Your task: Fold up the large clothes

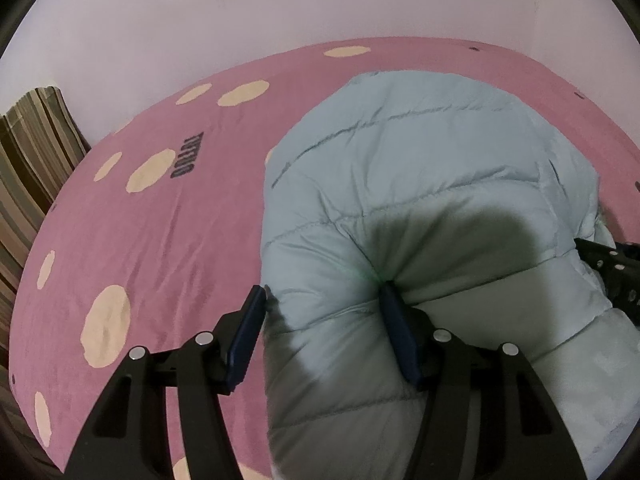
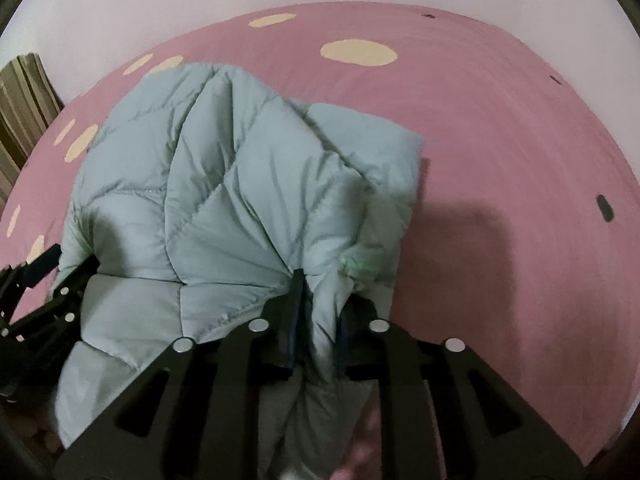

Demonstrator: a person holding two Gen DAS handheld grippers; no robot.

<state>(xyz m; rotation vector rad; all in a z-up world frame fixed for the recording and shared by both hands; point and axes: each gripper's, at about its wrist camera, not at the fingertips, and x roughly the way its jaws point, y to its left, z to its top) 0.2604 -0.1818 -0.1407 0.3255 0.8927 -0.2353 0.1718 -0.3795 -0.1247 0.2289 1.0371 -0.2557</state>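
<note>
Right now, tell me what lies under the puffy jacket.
The jacket lies on a pink bedsheet with cream spots, which shows all around it. Whatever sits directly beneath the jacket is covered and cannot be seen.

Loads of open room on the pink spotted bedsheet (image 2: 500, 128): the whole right side past the puffy jacket (image 2: 208, 184) is bare and flat, same on its left side in the left wrist view. The jacket itself is the big lump in the middle, bunched up high, so anything crossing goes over or around it. A plain wall (image 1: 240, 8) closes off the far edge of the bed. A striped cushion (image 1: 32, 152) sits at the far left corner, well apart from the jacket.
</note>
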